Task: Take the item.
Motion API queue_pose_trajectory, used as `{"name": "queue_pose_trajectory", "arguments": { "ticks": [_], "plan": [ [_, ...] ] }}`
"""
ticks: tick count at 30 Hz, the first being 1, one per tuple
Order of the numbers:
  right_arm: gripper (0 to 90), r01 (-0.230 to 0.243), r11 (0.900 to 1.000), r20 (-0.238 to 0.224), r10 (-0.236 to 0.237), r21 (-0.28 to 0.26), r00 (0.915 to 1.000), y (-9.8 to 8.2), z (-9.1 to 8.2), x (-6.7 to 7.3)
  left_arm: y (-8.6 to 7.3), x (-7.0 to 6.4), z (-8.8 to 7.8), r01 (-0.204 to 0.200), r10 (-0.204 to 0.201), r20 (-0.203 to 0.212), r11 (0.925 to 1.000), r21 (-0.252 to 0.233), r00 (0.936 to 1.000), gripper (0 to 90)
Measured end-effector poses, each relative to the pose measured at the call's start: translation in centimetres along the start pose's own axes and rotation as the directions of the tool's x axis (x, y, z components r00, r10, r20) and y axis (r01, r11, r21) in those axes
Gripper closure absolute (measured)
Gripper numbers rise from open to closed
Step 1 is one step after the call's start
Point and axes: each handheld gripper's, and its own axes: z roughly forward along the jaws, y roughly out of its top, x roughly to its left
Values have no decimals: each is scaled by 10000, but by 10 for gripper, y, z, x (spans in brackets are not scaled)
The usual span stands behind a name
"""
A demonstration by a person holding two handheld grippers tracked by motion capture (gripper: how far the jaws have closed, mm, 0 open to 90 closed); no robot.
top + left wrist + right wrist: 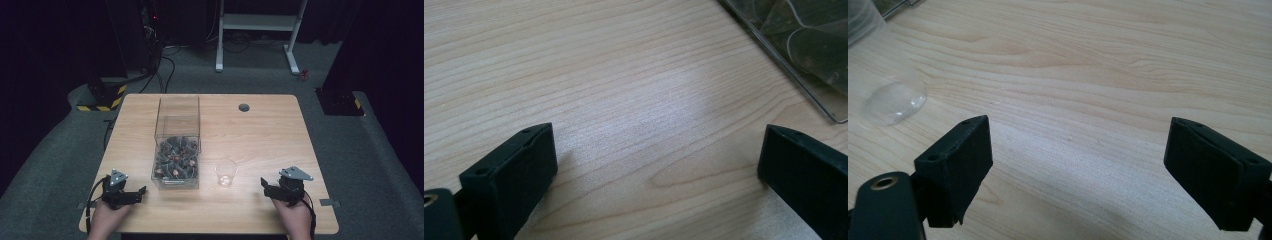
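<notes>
While cropped at top-left, clear cup (878, 75) blurs against table (1088, 75).

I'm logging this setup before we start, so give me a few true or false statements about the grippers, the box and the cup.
1. Both grippers are open. True: the left gripper and right gripper each have their jaws spread wide over bare table.
2. The clear plastic cup stands inside the box. False: it stands on the table, right of the clear box.
3. The clear box holds small dark items. True.
4. The right gripper holds the cup. False: it holds nothing.
</notes>
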Motion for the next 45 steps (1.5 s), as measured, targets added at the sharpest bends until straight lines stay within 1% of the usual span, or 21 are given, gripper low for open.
{"name": "queue_pose_trajectory", "arguments": {
  "ticks": [1, 2, 3, 4, 9, 10, 17, 22, 25, 31, 35, 36, 38, 45],
  "plan": [
    [122, -73, 10000, -10, 73, -41, 10000, 2, -2, 2, 0, 0, 0, 10, -10, -29, 10000, -2, 10000, 22],
    [122, 37, 9999, -22, -37, -101, 10000, 3, -2, 2, 0, 0, 0, 16, -16, -33, 10000, 0, 10000, 21],
    [123, 12, 9999, -21, -12, -102, 10000, 4, -3, 2, 0, 0, 0, 20, -20, -38, 10000, 7, 10000, 20],
    [124, 96, 9999, -50, -97, -135, 9999, 5, -4, 2, 0, 0, 0, 23, -23, -40, 10000, 6, 10000, 19],
    [128, 30, 9997, -57, -31, -242, 10000, 9, -8, 4, 0, 0, 0, 23, -23, -39, 10000, 8, 10000, 19],
    [131, 122, 9995, -67, -124, -291, 9999, 10, -8, 3, 0, 0, 0, 25, -25, -39, 10000, 4, 10000, 19],
    [133, 55, 9992, -108, -59, -385, 9999, 13, -11, 6, 0, 0, 0, 22, -22, -39, 10000, 4, 10000, 19],
    [140, 184, 9985, -94, -189, -508, 9998, 16, -14, 7, 0, 0, 0, 25, -25, -36, 10000, 13, 10000, 19],
    [142, 154, 9985, -151, -162, -530, 9998, 16, -14, 7, 0, 0, 0, 14, -14, -33, 10000, 19, 10000, 19],
    [148, 230, 9985, -310, -246, -499, 9992, 21, -14, 13, 0, 0, 0, -26, 26, -30, 10000, 48, 10000, 19],
    [154, 350, 9976, -413, -376, -599, 9984, 26, -16, 16, 0, 1, 0, -73, 73, -47, 10000, 52, 10000, 19],
    [154, 351, 9975, -436, -378, -610, 9983, 28, -16, 17, 0, 0, 0, -7, 7, -10, 10000, 42, 10000, 19],
    [155, 405, 9972, -499, -437, -628, 9978, 30, -16, 20, 0, 0, 0, -16, 16, -11, 10000, 47, 10000, 19],
    [157, 395, 9962, -679, -447, -773, 9967, 38, -17, 26, 0, 0, 0, -13, 13, -11, 10000, 42, 10000, 19]
  ]
}}
